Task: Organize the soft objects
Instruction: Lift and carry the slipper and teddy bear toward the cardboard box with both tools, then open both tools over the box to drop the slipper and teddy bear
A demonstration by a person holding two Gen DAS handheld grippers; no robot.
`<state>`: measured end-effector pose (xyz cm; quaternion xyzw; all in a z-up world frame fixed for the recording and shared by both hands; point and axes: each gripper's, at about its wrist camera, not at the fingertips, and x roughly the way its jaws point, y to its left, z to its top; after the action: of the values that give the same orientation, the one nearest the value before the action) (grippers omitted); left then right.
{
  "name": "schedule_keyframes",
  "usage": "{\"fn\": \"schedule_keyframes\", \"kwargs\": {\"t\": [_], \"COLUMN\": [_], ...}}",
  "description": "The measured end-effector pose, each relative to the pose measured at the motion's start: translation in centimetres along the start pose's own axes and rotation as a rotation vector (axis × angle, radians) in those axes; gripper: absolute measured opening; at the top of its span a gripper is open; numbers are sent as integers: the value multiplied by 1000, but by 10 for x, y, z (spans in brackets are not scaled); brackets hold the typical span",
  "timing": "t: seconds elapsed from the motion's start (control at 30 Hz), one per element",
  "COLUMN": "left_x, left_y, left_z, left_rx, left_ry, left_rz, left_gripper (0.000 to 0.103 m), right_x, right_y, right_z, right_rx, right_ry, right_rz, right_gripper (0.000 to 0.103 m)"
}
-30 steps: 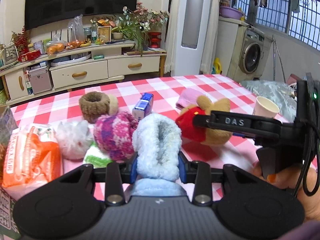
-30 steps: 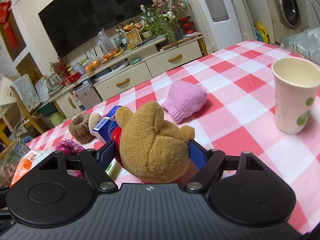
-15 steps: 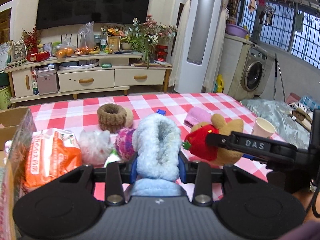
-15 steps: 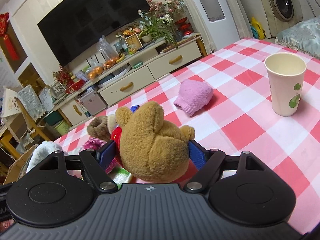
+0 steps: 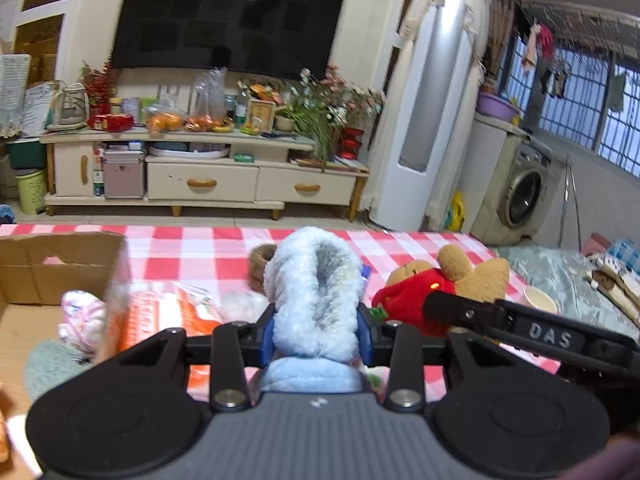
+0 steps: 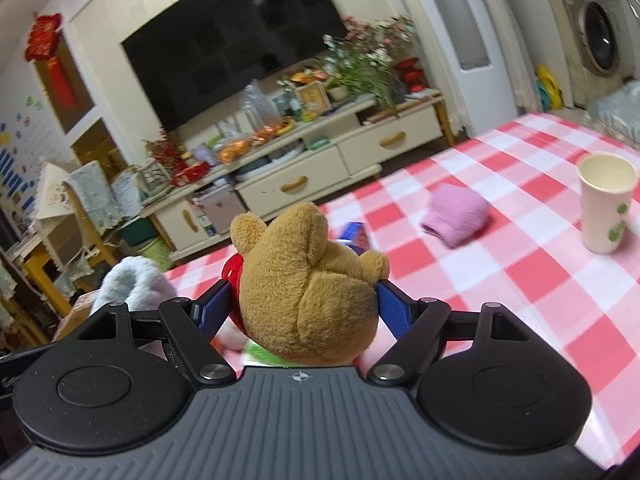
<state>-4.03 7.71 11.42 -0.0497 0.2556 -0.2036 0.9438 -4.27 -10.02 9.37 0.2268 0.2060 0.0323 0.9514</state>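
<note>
Fluffy sock, bear — both gripped

The left gripper sits at lower centre of its view, its blue-padded fingers pressed in on a fluffy pale blue sock. The right gripper, lower centre of its own view, clamps a brown plush bear between blue pads.

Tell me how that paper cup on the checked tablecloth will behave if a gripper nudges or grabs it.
The paper cup stands upright and looks empty, so it is probably light and may slide or tip from a nudge near its rim. Its thin walls would likely crush under a firm pinch. Being round and tapered, it would probably roll in an arc on the tablecloth if knocked over.
</note>
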Motion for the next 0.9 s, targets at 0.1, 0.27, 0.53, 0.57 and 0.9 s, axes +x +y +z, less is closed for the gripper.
{"fn": "schedule_keyframes", "kwargs": {"t": [0.1, 0.27, 0.53, 0.57, 0.9], "left_x": [-8, -20, -37, -39, -49], "left_y": [14, 44, 100, 108, 170], "left_z": [5, 11, 19, 20, 26], "left_rx": [-23, -77, -189, -201, -287], "left_ry": [-24, -60, -115, -122, -152], "left_rz": [25, 85, 220, 239, 404], "left_gripper": [38, 38, 38, 38, 38], "right_x": [2, 9, 25, 28, 52], "right_y": [14, 36, 83, 87, 123], "right_z": [1, 1, -3, -4, -23], "right_rx": [-31, -93, -203, -215, -319], "right_ry": [-3, 5, 45, 52, 145], "right_rz": [39, 112, 237, 250, 347], "right_gripper": [98, 98, 98, 98, 98]}}
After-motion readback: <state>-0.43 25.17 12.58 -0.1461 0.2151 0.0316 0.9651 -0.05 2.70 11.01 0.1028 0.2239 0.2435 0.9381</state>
